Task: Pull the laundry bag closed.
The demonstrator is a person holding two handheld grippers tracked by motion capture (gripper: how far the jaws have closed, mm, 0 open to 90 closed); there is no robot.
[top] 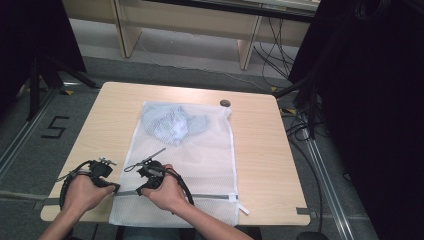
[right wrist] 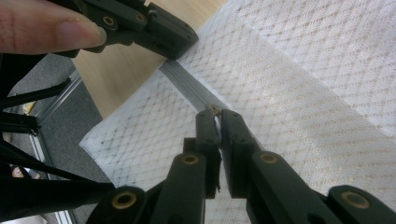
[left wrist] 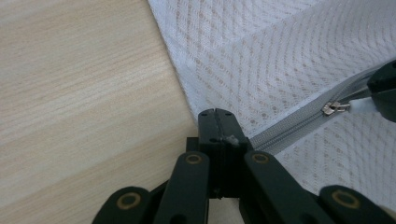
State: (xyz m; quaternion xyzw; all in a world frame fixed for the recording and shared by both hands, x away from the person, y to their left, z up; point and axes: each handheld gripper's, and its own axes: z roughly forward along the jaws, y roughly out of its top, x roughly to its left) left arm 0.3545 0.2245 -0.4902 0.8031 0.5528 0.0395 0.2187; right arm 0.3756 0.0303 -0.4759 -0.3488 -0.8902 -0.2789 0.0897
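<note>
A pale wooden table (top: 260,150) carries a white mesh laundry bag (top: 200,150), which lies flat with its long side running away from the person. A bundle of light blue clothing (top: 172,124) sits inside it at the far end, well beyond both grippers. Across the near end of the bag runs a grey zipper (top: 210,196), its line going from side to side in front of the person.

The left gripper (left wrist: 215,113) is at the bag's left edge, jaws pressed together on the very end of the zipper tape, so it seems to be anchoring the bag there. The right gripper (right wrist: 214,112) sits just to the right of it along the same zipper, and its jaws are pinched on the small metal zipper pull (left wrist: 335,108), with only a thin slit showing between them. The two grippers are near each other, with a short stretch of zipper between them.

The rest of the zipper stretches away to the right of the right gripper, toward the bag's far corner. Judging by this, any slide would follow that line rightward, away from the left gripper, and the right hand is the one placed to make it.
</note>
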